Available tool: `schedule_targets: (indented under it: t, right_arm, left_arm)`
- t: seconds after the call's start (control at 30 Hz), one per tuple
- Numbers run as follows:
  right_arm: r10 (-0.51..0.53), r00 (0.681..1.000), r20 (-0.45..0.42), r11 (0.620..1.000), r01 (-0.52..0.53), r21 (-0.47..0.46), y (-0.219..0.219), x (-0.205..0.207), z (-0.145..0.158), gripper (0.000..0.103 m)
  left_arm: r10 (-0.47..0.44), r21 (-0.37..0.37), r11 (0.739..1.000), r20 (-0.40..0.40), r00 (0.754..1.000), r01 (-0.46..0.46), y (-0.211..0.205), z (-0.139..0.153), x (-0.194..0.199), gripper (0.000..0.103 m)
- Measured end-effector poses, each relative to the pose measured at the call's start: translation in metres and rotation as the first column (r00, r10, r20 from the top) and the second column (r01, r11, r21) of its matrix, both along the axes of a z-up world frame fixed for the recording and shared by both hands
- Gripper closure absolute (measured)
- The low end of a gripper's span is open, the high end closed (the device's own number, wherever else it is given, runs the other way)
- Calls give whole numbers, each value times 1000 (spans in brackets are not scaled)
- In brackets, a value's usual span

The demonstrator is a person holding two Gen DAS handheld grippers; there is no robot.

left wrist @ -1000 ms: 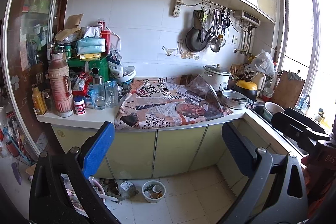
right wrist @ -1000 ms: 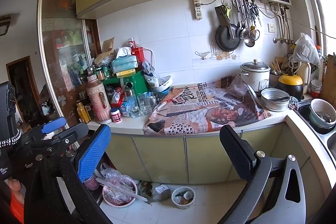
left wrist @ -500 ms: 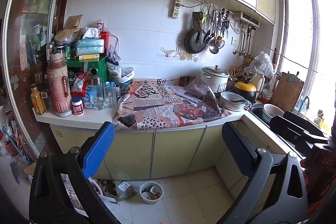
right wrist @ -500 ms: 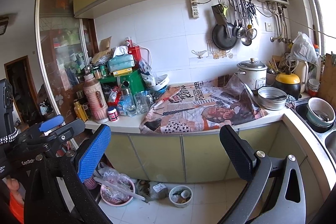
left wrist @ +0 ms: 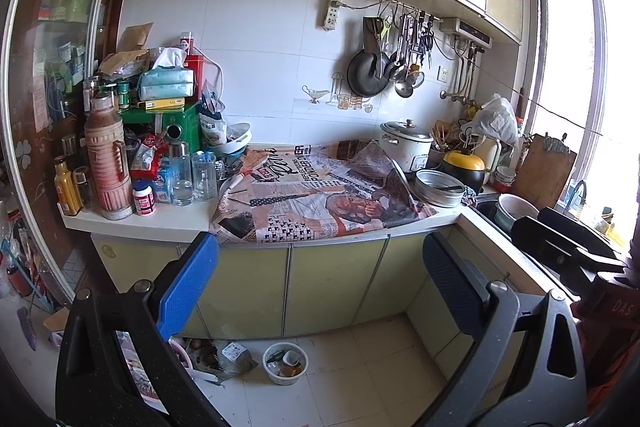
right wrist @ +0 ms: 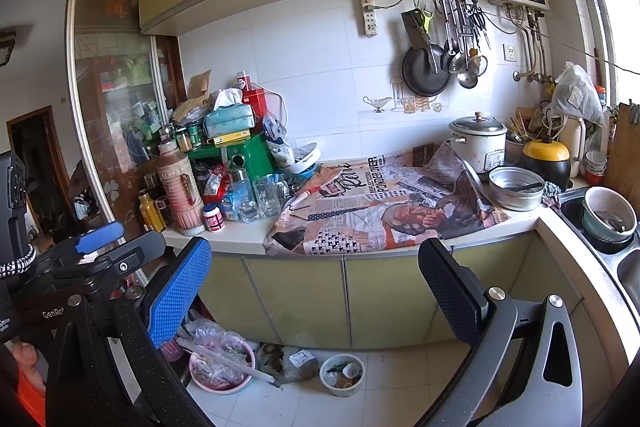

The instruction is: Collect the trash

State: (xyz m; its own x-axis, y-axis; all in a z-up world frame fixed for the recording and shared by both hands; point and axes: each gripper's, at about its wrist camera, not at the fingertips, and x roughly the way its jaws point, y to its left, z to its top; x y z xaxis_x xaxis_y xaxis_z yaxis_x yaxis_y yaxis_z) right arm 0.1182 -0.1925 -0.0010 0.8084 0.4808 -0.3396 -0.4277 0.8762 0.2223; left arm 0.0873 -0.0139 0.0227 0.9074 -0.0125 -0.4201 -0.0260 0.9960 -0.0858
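Both the left gripper [left wrist: 318,283] and the right gripper [right wrist: 316,291] hung with jaws spread wide, holding nothing, facing the surface [left wrist: 160,221]. On the floor [right wrist: 400,383] by the cabinets sat a small white bowl [right wrist: 342,374], seemingly holding scraps, beside a pink basin [right wrist: 221,367] of trash.

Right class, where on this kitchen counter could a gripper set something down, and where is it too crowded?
Free: the white counter strip between the small white jar and the newspaper, and the flat newspaper middle itself. Crowded: the left corner around the pink thermos and glasses, and the right end by the rice cooker and metal pan.
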Motion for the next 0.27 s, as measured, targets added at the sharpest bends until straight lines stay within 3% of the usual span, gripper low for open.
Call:
schedule_targets:
  t: [0.27]
  right_arm:
    - [6,1000,-24,1000,-5,10,-1,12,-5,0]
  left_arm:
    - [7,12,1000,-24,1000,-7,0,-7,12,1]
